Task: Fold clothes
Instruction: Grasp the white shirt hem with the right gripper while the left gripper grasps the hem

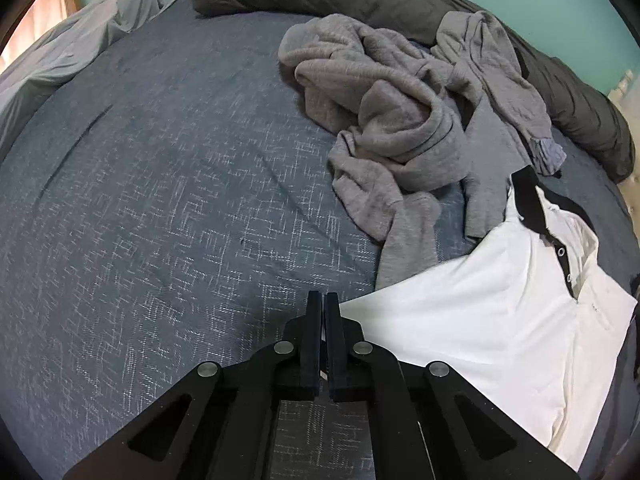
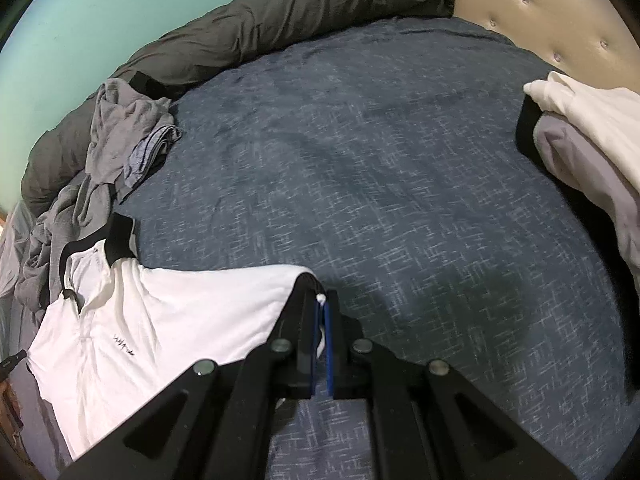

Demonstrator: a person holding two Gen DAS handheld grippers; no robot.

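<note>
While you hold the white polo shirt [image 2: 168, 312] stretched between both tools, the fold on it has barely begun: it lies spread and face up on the bed [image 2: 380, 168], black collar [image 2: 120, 236] toward the far side, placket open. Your right gripper [image 2: 322, 308] has its fingers closed on the shirt's near-right corner, a tuft of white cloth showing between the pads. Your left gripper [image 1: 323, 304] has its fingers pressed together at the shirt's left edge; from its own view you cannot tell whether any cloth is actually caught between them. As for what is done, a small stack sits at the far right of the bed, a white garment [image 2: 592, 120] on top of a pale grey one [image 2: 576, 160], and it looks like finished work. Still waiting is the crumpled pile on the far left beside the polo: one heavy grey knit sweatshirt [image 1: 380, 108] and one thinner grey garment [image 1: 492, 76], as far as the tangle lets you count. That makes one shirt in hand, two that seem folded, and about two left. A dark rolled duvet [image 2: 280, 16] lines the far edge of the bed.
</note>
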